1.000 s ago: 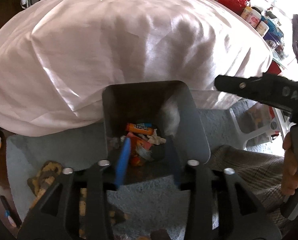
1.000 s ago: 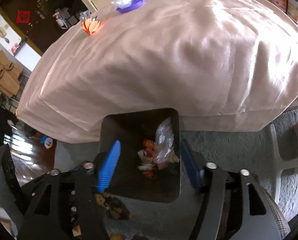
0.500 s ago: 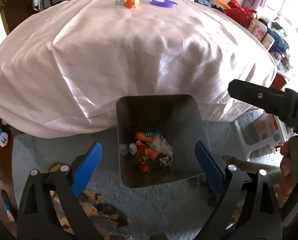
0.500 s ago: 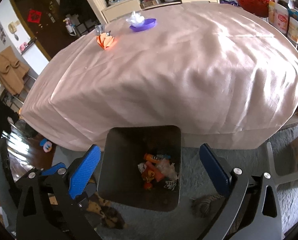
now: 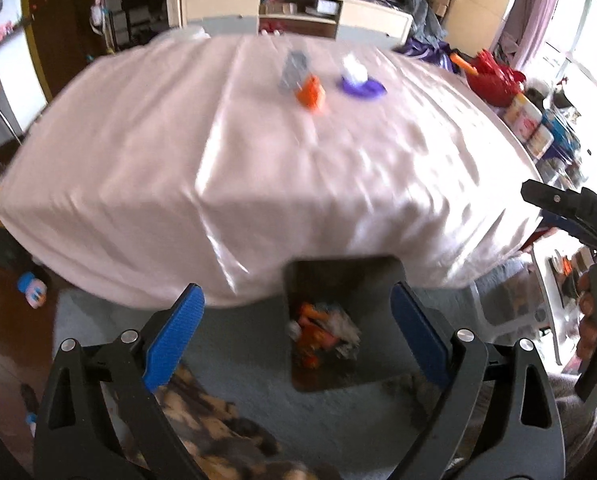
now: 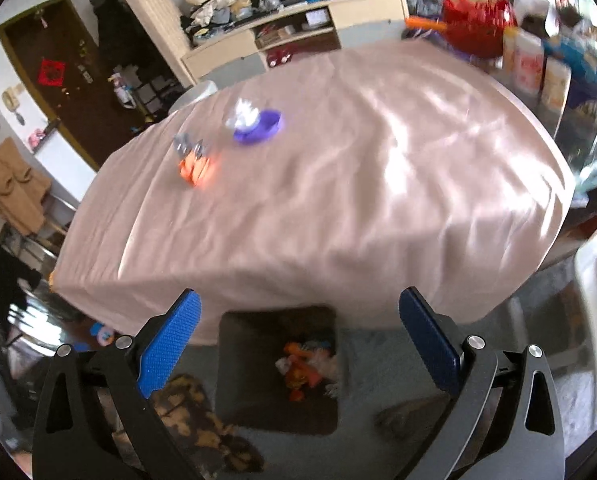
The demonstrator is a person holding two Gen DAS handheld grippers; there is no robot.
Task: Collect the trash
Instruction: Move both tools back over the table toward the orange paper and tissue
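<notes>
Both tongs, left and right, gaped wide, empty. I judged blur risky: orange scrap, upper centre of counter, could get knocked aside.

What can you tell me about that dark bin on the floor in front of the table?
The bin is a dark grey, squarish container with rounded corners and smooth walls, probably plastic. It stands upright and open-topped on the grey carpet, close against the draped pink tablecloth. At its bottom lies a small heap of crumpled wrappers, orange, red and white. Neither open gripper touches it; both are above it. The image is blurred, so finer detail is lost.
</notes>
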